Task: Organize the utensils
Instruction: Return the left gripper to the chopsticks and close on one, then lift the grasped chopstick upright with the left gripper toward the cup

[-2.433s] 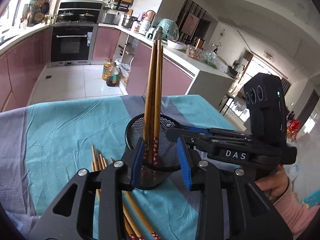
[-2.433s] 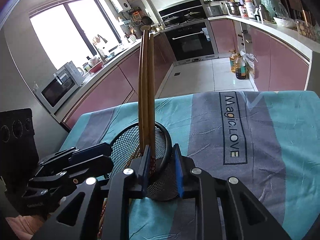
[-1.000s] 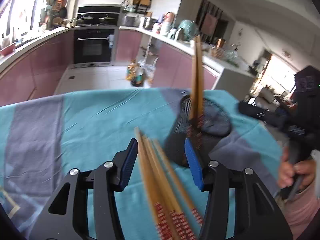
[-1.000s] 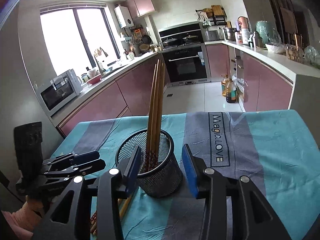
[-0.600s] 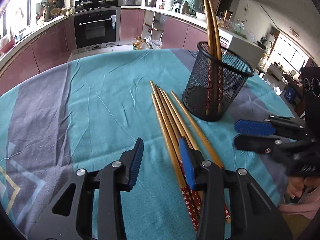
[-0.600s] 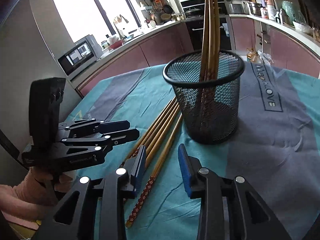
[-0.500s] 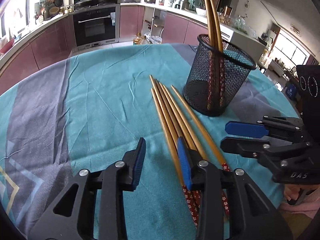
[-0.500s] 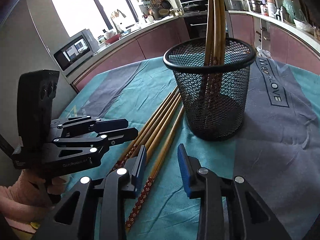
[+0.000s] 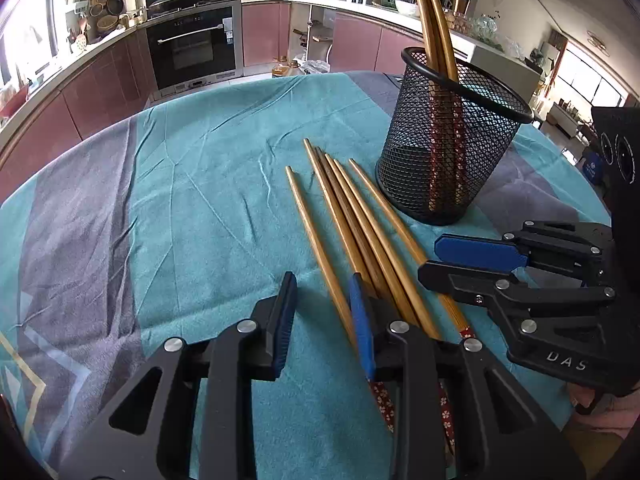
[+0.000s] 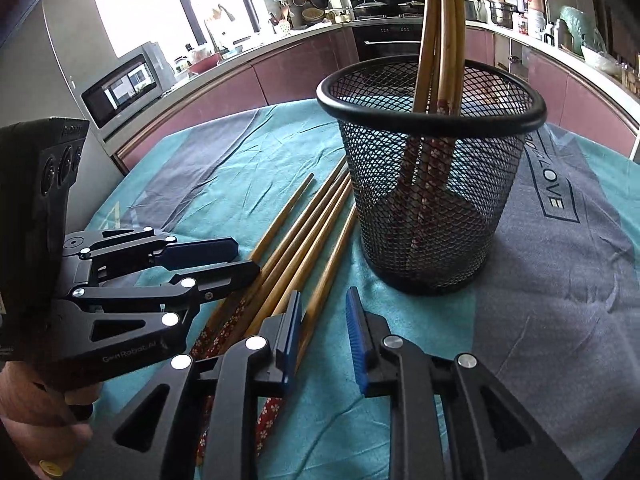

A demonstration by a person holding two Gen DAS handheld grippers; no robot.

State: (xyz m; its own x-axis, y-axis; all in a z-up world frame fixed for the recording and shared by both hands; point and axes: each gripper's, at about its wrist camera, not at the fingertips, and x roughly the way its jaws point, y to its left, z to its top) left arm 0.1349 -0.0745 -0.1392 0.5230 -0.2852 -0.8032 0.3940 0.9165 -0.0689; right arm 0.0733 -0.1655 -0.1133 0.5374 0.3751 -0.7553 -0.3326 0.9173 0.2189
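Both grippers hover low over the cloth-covered bench [image 9: 192, 184], the left gripper [image 9: 326, 324] and right gripper [image 10: 322, 334] each with fingers narrowed, just closing, gripping nothing. Five chopsticks [image 9: 352, 224] lie between them, running toward 11 o'clock. The mesh holder [image 9: 452, 148], at 1 o'clock, holds more upright.

chopsticks [image 9: 360, 224]: tan, red floral ends | holder [image 9: 452, 140]: black mesh | cloth [image 9: 200, 200]: teal, grey bands
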